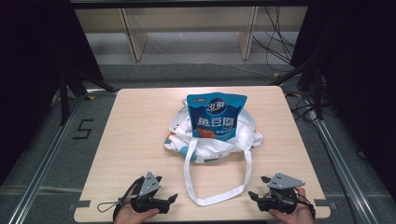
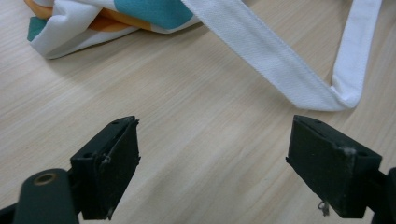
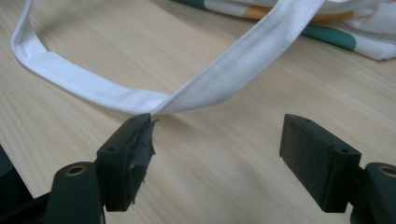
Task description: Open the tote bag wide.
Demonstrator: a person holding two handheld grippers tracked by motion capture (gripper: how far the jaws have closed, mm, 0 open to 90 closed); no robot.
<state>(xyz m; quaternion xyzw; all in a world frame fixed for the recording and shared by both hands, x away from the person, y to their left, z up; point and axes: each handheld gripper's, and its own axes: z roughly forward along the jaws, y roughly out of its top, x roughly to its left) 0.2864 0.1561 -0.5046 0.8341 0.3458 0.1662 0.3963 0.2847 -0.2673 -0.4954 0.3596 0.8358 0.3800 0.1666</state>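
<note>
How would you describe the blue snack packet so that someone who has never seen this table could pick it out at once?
Start at the light wooden table and find the white cloth tote bag near its middle. The blue snack packet sits in that bag's mouth, its upper part poking out. It alone is glossy blue with white lettering; the bag is white with teal and orange patches.

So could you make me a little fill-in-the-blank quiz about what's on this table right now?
1. The blue snack packet rests on top of the cloth ____.
2. The long white handle of the bag lies looped on the wooden table between the two ____.
3. The left gripper has its black fingers standing ____, with nothing between them.
4. The right gripper is likewise ____ near the handle.

Missing words: bag; grippers; open; open
</note>
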